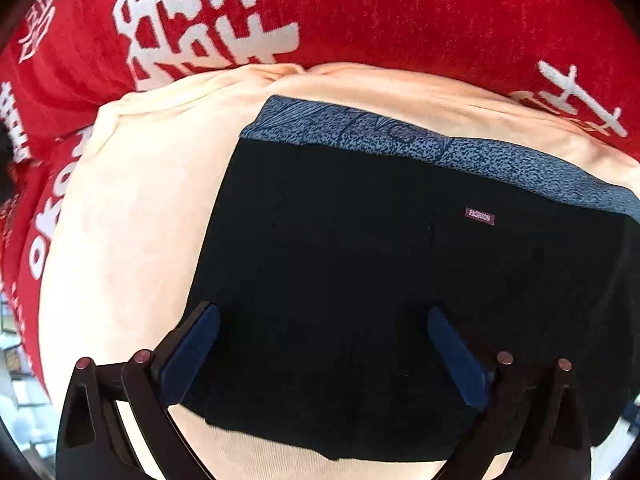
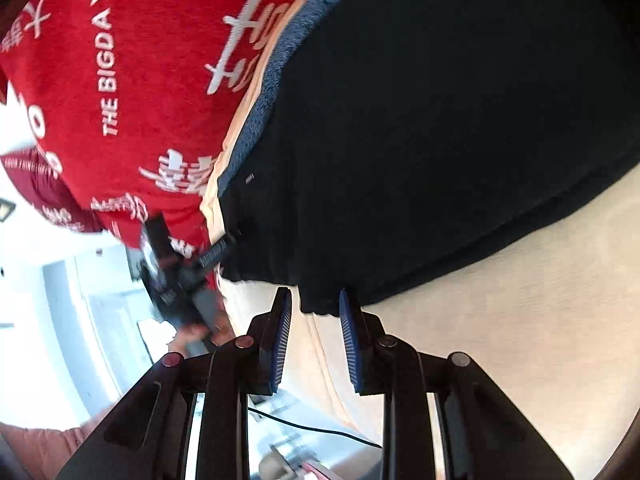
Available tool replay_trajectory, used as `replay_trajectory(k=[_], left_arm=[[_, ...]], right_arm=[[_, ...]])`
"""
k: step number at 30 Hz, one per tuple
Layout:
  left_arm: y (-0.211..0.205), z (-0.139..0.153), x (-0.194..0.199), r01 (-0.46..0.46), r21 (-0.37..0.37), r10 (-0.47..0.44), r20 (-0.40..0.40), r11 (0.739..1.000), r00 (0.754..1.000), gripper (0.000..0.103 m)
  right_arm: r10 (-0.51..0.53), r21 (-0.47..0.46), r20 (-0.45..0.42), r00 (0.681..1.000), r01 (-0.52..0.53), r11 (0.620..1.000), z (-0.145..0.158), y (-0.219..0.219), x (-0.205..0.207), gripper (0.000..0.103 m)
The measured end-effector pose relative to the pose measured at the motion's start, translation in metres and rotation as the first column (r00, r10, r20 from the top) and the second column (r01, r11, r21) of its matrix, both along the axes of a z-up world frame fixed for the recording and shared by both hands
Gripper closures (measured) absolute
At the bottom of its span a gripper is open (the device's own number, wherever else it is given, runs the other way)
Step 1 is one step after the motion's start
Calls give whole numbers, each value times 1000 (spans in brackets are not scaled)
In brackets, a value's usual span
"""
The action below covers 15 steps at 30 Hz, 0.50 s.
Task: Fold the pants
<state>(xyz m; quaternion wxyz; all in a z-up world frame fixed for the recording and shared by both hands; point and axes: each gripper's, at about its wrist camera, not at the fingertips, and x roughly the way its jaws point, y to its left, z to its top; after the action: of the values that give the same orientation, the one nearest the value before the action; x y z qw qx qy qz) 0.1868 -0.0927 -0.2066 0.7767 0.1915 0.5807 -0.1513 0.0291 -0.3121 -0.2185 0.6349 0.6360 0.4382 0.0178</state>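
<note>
Pants, black with a mottled blue waistband, lie spread flat on a peach cloth that covers the table. We see a small label reading FASHION just below the waistband. Beyond the peach cloth lies a red cloth printed with white characters; in the right wrist view it carries the words THE BIGDAY.

Our left gripper hangs over the lower part of the pants with its fingers spread wide apart, holding nothing; both blue pads sit above the black fabric, and we cannot tell whether they touch it.

Our right gripper sits at a bottom corner of the pants, where the dark hem meets the peach cloth. Its fingers stand parted with a narrow gap, and the corner of the hem lies just at their tips, not pinched between them. In this view the left gripper shows blurred at the far edge of the pants, beside the red cloth. A thin black cable runs below the table edge.
</note>
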Motion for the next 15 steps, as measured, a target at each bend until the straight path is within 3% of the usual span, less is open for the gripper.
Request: replay_trajectory(k=[4,5,7,9,12,13,15], left_arm=[[5,-1,3,3,-20,-3,-13,1000,1000,0],[6,-1,4,-2,-24,1,-19,1000,1000,0],[10,-2,6,-1,-32,0,-22,999,1000,0],[11,-5,6,-2,-39,2,-15,999,1000,0],[18,-10,12,-3,-40,3,-7,999,1000,0],[14,-8,10,-3,-41,2,-9,999,1000,0],[15,-4,7,3,-49,-4,-10,999,1000,0]], right_arm=[[-50,-13,-22,999,50,999,5,-9,16,77],[-35,-37,-42,999,33,999,8,-12,22,85],[5,-36,-1,1000,-5,999,20,-10,31,85],[82,-89,-33,996,-85,992,31,-2,28,84],[137,-100,-88,987,-146,984,29,10,17,75],[128,-90,-110,986,-138,986,23,11,14,70],[84,-55,-125,989,-91,994,11,9,7,69]])
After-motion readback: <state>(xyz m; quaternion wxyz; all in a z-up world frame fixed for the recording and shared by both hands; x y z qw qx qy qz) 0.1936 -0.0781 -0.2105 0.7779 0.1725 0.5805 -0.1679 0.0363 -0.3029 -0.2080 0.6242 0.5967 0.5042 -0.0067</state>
